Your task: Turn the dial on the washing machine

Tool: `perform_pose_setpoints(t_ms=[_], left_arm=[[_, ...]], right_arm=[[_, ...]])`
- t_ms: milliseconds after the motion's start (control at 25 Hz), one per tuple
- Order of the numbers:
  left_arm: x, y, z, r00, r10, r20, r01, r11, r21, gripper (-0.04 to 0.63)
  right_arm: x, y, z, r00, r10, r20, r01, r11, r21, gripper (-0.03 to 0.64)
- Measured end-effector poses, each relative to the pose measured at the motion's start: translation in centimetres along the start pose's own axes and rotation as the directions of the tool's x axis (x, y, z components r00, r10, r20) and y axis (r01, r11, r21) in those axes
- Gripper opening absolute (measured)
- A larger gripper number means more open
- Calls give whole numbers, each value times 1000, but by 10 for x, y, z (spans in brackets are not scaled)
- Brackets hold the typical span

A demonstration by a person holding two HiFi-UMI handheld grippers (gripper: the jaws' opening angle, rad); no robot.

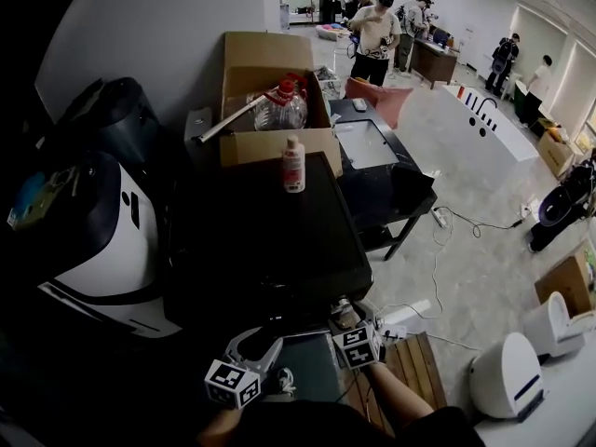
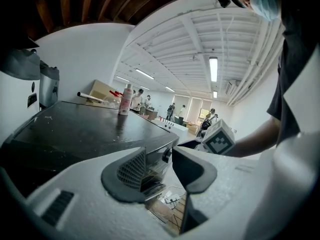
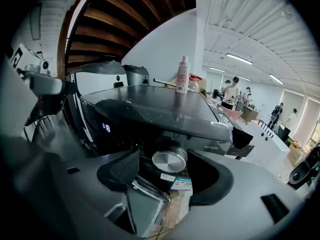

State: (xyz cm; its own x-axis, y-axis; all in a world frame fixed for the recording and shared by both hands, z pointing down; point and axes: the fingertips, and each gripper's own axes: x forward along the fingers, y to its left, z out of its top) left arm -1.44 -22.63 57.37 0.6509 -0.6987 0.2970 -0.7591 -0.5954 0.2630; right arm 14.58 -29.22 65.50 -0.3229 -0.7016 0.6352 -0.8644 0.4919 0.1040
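A large white workshop hall with a ribbed ceiling and strip lights; standing people (image 1: 374, 35) are working at benches towards one o'clock in the head view.

We are facing the glossy black flat-topped washing machine (image 1: 270, 240), which is filling the middle of the head view. A brown cardboard box (image 1: 276, 145) and a slim white bottle with a pink label (image 1: 294, 164) are sitting on its top at twelve o'clock, well apart from the front panel, so they are not obstructing the work.

The task's thing, the round brushed-metal dial (image 3: 169, 160), is projecting from the front panel below the six o'clock edge of the top.

We are holding the right gripper (image 3: 161, 173) squarely in front of this dial. Its jaws are standing wide, one pad at nine o'clock and the other at three o'clock of the knob, with gaps visible on both sides: released, not yet clamping. We judge that this straddling pose is preparing a pinch across the knob, so that a wrist roll can rotate it.

We are keeping the left gripper (image 2: 159, 170) at seven o'clock in the head view, just beside the right one. Its jaws are also parted and nothing is lying between them; it appears to be waiting clear of the dial.
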Motion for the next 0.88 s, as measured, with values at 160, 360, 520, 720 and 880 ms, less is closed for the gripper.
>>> perform_pose_setpoints(t_ms=[160, 360, 520, 720, 880], left_arm=[[0, 5, -1, 1000, 8, -2, -8, 1000, -5, 157], [3, 6, -1, 1000, 1, -3, -1, 1000, -7, 156], [5, 6, -2, 1000, -3, -4, 3, 1000, -11, 156], [4, 9, -6, 1000, 2, -8, -2, 1000, -17, 156], [1, 11, -7, 1000, 7, -12, -7, 1000, -19, 158]], right_arm=[[9, 2, -4, 1000, 14, -27, -15, 1000, -18, 282], [19, 1, -9, 999, 20, -40, -20, 1000, -17, 296], [22, -1, -16, 997, 37, -63, -36, 999, 26, 301], [27, -4, -21, 997, 44, -66, -40, 997, 61, 305], [29, -4, -21, 997, 40, -63, -35, 997, 74, 307]])
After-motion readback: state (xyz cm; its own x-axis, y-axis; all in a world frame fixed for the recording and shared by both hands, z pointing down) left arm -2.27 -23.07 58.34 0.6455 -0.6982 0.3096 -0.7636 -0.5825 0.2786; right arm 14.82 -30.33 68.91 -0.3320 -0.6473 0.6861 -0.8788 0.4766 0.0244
